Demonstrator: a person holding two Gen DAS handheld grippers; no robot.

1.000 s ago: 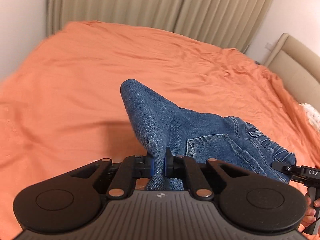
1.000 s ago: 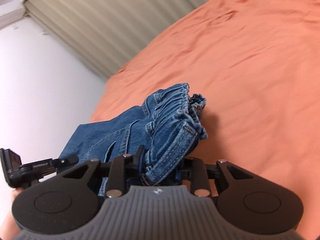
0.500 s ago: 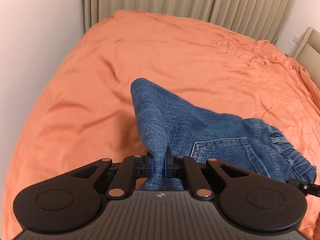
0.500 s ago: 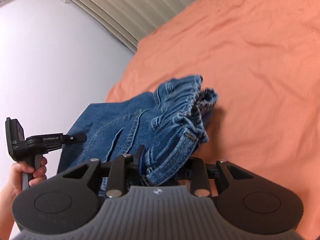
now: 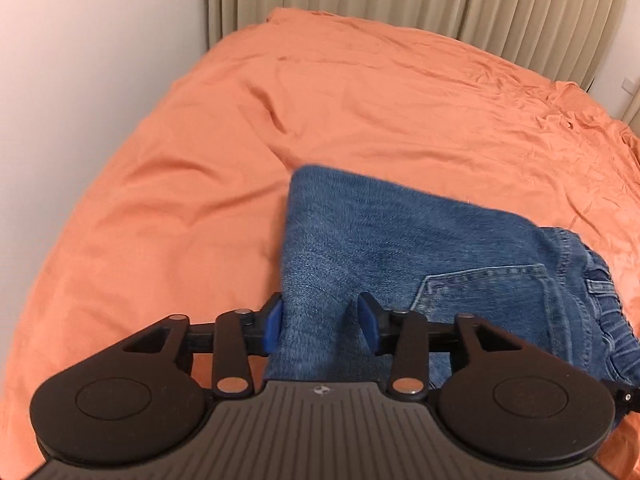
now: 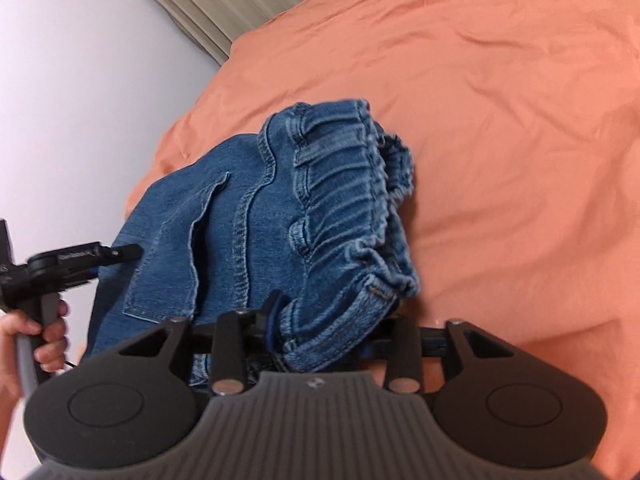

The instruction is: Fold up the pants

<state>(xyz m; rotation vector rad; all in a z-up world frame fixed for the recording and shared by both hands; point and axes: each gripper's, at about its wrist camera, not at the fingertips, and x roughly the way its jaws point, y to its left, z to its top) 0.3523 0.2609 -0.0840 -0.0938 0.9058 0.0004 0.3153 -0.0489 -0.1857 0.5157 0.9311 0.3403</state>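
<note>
Releasing folded pants [image 5: 400,248] onto near part of orange bed [image 5: 320,92]; left tongs [image 5: 320,322] and right tongs [image 6: 320,340] both opening, denim between, letting fold settle flat.

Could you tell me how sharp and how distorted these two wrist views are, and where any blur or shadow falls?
Left wrist view: strong fisheye bends the orange bedspread and curtain; the jeans look softly smeared, with a faint shadow to their left. Right wrist view: the same curving, dark corners; the elastic waistband is fairly crisp, and the hand at the edge is stretched.
</note>
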